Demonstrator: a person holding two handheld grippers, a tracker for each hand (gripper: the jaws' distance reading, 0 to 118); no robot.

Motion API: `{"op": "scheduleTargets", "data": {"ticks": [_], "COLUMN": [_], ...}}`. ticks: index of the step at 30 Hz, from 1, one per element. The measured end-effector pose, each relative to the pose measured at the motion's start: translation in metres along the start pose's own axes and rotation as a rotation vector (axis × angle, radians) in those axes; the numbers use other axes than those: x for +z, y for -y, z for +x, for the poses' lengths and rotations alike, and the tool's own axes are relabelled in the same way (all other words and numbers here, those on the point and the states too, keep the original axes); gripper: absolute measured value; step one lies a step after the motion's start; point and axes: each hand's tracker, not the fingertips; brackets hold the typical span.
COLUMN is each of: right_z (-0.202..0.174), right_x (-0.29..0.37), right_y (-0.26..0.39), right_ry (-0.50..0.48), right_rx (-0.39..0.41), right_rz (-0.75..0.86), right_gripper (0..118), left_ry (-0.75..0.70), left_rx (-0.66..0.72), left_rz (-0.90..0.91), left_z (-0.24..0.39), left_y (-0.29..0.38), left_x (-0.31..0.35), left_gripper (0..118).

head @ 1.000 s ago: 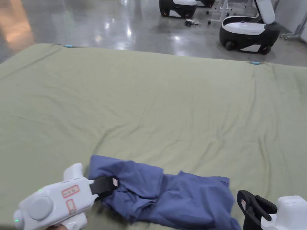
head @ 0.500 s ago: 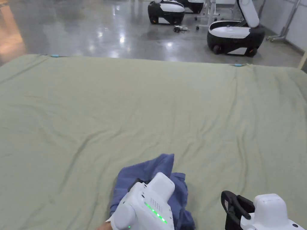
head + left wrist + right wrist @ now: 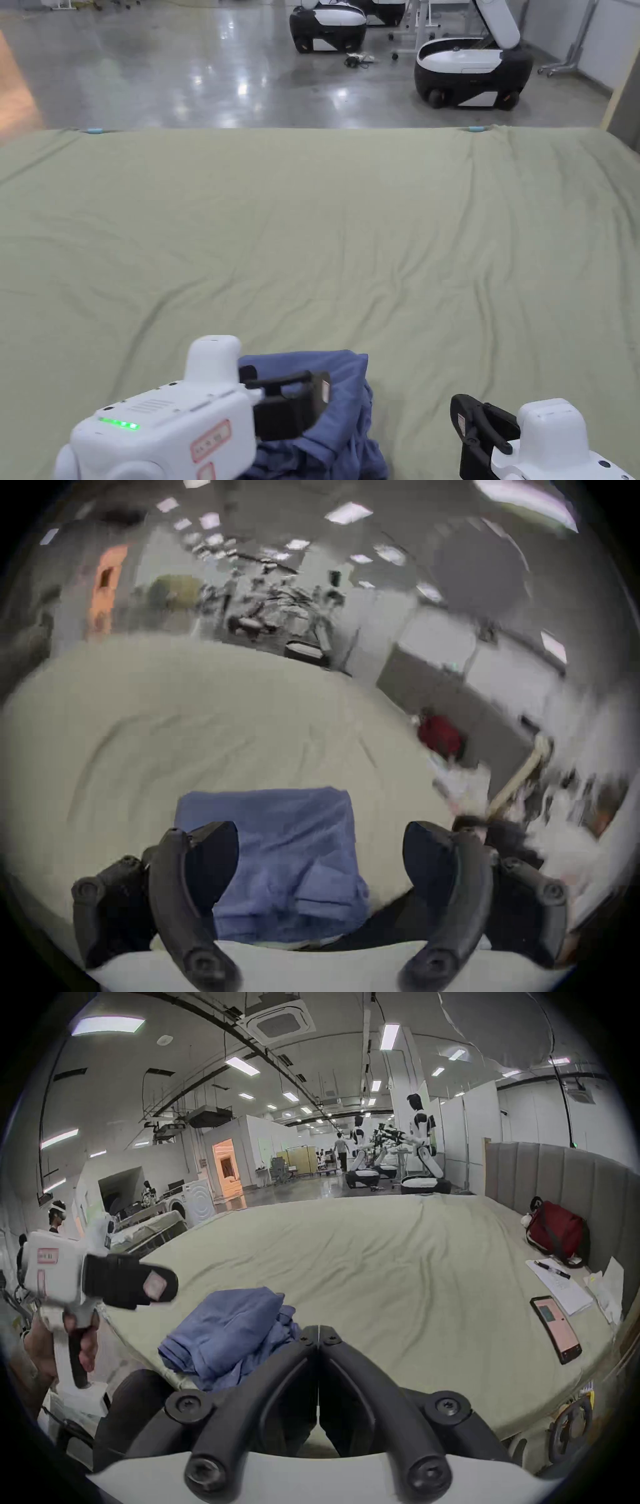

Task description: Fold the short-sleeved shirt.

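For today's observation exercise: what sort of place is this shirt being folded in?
Probably a robotics lab or test hall: humanoid robots on wheeled bases stand on a polished floor, with a sheet-covered bed set up as the work surface.

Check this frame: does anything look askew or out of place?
The blue shirt is a lumpy bundle at the near edge of the bed, its layers uneven and bunched on one side. A phone and papers also lie there.

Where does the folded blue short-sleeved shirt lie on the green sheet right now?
In the head view, the blue short-sleeved shirt lies bunched at the near edge of the green sheet, under the open left gripper and left of the shut right gripper.
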Motion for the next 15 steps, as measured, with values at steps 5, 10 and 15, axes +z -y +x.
{"op": "scheduleTargets", "data": {"ticks": [5, 10, 15], "right_z": [-0.001, 0.002, 0.0], "right_x": [-0.005, -0.007, -0.009], "right_y": [0.004, 0.008, 0.002], "right_ry": [-0.016, -0.005, -0.02], "right_rx": [-0.008, -0.02, -0.007], "right_rz": [-0.025, -0.045, -0.078], "right_gripper": [3, 3, 3], "left_ry": [0.118, 0.27, 0.254], "left_rx": [0.216, 0.317, 0.406], "left_rz": [-0.118, -0.291, -0.281], "left_z": [-0.028, 0.001, -0.015], "left_y": [0.021, 0.073, 0.076], "left_x": [-0.035, -0.094, -0.103], "left_gripper": [16, 16, 16]}}
